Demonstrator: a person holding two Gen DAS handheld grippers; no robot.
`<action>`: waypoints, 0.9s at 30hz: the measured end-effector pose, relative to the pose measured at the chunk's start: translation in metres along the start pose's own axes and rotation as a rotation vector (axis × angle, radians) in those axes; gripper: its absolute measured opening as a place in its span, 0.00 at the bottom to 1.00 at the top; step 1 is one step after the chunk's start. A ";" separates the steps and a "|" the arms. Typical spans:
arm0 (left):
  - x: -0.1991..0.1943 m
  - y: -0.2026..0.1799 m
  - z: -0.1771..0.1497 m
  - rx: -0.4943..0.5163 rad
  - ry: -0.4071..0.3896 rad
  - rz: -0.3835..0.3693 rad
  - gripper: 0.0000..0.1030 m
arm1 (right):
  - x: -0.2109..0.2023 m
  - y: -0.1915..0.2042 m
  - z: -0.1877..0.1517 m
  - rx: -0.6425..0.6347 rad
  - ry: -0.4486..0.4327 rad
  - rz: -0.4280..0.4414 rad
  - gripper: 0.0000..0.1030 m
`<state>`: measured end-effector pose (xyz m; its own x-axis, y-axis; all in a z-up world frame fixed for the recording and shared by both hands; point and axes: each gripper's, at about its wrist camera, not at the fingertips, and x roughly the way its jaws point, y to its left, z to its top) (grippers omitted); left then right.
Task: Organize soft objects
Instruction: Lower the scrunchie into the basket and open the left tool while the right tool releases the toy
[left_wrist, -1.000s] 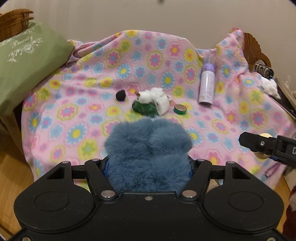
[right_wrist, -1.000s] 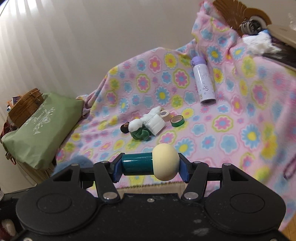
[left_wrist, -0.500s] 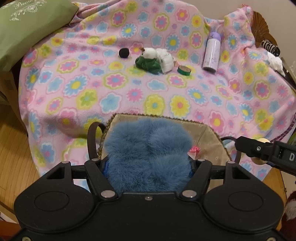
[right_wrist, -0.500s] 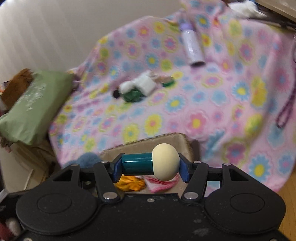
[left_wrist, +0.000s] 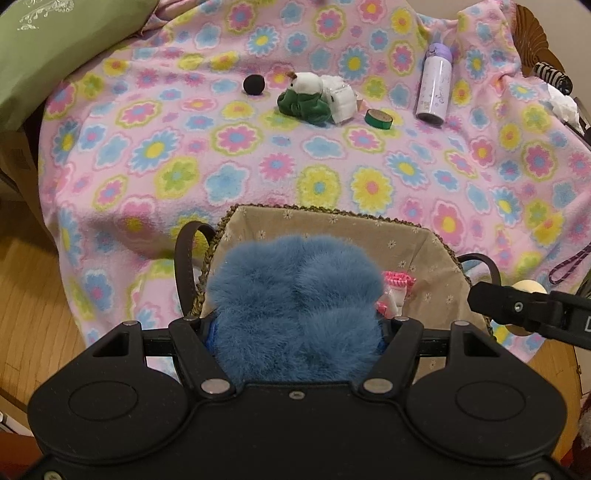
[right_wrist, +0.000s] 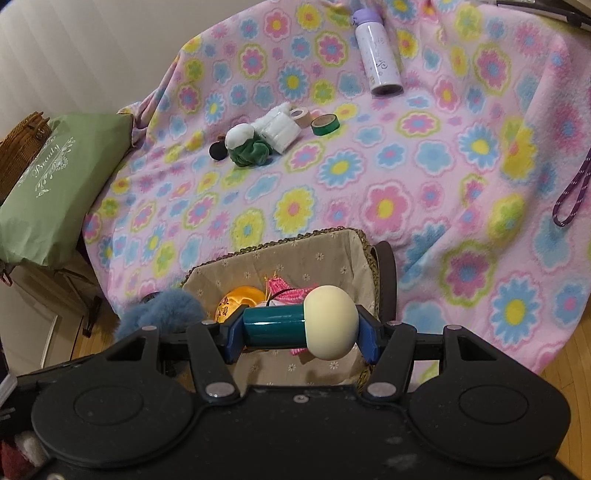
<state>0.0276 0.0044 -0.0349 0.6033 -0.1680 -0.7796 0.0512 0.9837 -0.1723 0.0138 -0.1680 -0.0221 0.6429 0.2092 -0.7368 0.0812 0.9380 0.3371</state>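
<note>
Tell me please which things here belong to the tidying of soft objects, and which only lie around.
Belong to the job:
- blue fluffy toy in left gripper
- mushroom toy in right gripper
- basket
- green scrunchie
- black pompom

Lying about:
- purple bottle
- green tape roll
- green pillow
- purple cord

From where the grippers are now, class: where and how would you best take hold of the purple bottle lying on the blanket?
Grip the bottle across the middle of its body, coming from above. It lies on its side on the blanket, cap pointing away, so its round sides are exposed. Set the jaws across its width, not along its length. Nothing crowds it; the green tape roll lies apart.
</note>
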 end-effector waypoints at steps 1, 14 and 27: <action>0.001 0.000 0.000 -0.001 0.006 -0.004 0.63 | 0.000 0.000 0.000 -0.001 0.002 0.000 0.56; 0.004 0.000 0.000 0.003 0.018 0.002 0.64 | 0.005 0.002 0.000 -0.023 0.029 -0.004 0.57; 0.003 -0.001 0.000 0.022 -0.003 0.035 0.73 | 0.004 0.004 0.001 -0.060 0.022 -0.016 0.62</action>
<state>0.0295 0.0029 -0.0365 0.6074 -0.1334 -0.7831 0.0477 0.9901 -0.1317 0.0175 -0.1640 -0.0227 0.6251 0.1993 -0.7547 0.0450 0.9560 0.2898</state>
